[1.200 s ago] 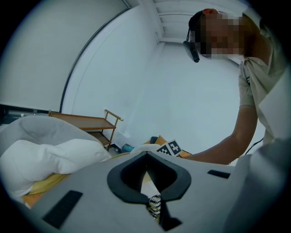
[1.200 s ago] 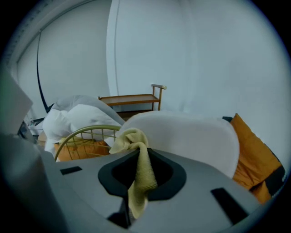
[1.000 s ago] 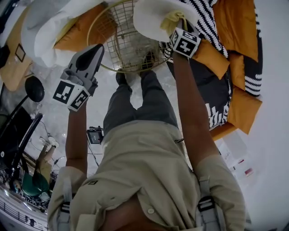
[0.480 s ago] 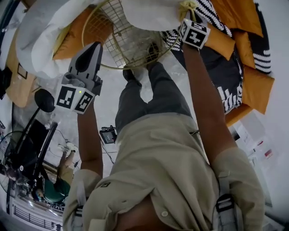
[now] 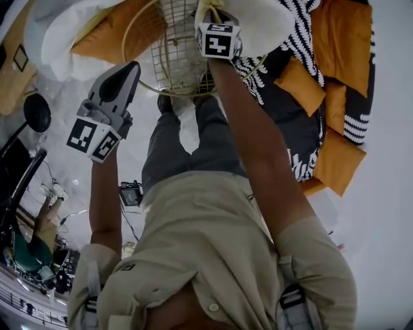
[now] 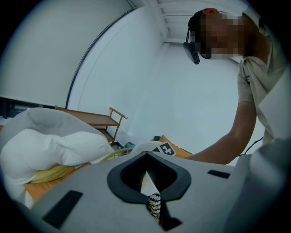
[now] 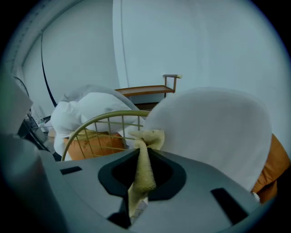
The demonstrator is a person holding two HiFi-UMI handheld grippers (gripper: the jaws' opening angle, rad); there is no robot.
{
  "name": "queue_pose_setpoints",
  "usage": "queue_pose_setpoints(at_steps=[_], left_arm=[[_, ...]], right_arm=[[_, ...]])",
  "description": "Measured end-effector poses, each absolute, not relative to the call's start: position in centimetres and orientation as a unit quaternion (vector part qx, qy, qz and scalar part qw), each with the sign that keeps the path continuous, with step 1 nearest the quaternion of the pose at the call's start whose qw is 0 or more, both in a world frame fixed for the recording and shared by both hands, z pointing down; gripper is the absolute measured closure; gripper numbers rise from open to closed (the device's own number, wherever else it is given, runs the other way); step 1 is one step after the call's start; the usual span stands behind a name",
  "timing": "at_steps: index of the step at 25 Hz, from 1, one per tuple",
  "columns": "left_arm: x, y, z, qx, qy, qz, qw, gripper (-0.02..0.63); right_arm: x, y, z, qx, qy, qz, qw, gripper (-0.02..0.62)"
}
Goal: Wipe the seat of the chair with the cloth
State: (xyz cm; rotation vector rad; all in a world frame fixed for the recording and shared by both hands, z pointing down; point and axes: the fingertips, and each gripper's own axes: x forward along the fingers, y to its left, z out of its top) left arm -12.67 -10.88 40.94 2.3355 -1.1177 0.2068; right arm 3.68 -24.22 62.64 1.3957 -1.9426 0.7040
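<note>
Head view looks down the person's body to a round gold wire-mesh chair (image 5: 171,58) at the top centre of the frame. The right gripper (image 5: 211,13) reaches over the mesh seat, just beside a white cushion (image 5: 271,19). In the right gripper view its fingers (image 7: 91,182) are clamped on a pale yellow terry cloth (image 7: 144,170), whose bunched end pokes past the tips at mid-frame, in front of the cushion's edge. Whether the cloth touches the seat cannot be told. The left gripper (image 5: 129,71) hangs at upper left, just beside the chair's rim, its fingers closed together with nothing between them.
</note>
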Motion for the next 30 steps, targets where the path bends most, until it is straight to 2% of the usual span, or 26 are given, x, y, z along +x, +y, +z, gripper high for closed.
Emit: queue_pose_setpoints(at_steps=[3, 6, 9, 15, 18, 24, 30], left_arm=[[-13.6, -10.5, 41.4, 0.862, -0.421, 0.081, 0.270, 0.591], [-13.3, -10.6, 41.6, 0.864, -0.417, 0.082, 0.269, 0.591], [-11.9, -10.9, 41.1, 0.871, -0.406, 0.080, 0.264, 0.591], [-8.4, -11.5, 40.2, 0.886, -0.379, 0.080, 0.256, 0.591], [-6.6, -11.5, 40.3, 0.892, -0.363, 0.088, 0.256, 0.591], [-4.6, -11.8, 40.2, 0.898, -0.351, 0.090, 0.251, 0.591], [-6.1, -11.4, 40.8, 0.889, -0.370, 0.083, 0.255, 0.591]], right_arm=[[1.4, -24.9, 62.3, 0.516, -0.754, 0.264, 0.309, 0.549], [3.4, -24.6, 62.3, 0.525, -0.748, 0.261, 0.310, 0.549], [9.6, -23.3, 62.7, 0.561, -0.714, 0.276, 0.314, 0.549], [28.3, -19.7, 61.0, 0.685, -0.598, 0.289, 0.298, 0.549], [32.7, -18.3, 60.0, 0.708, -0.576, 0.286, 0.292, 0.549], [33.4, -17.9, 60.2, 0.708, -0.579, 0.283, 0.289, 0.549], [27.8, -19.1, 61.4, 0.690, -0.601, 0.279, 0.292, 0.549]])
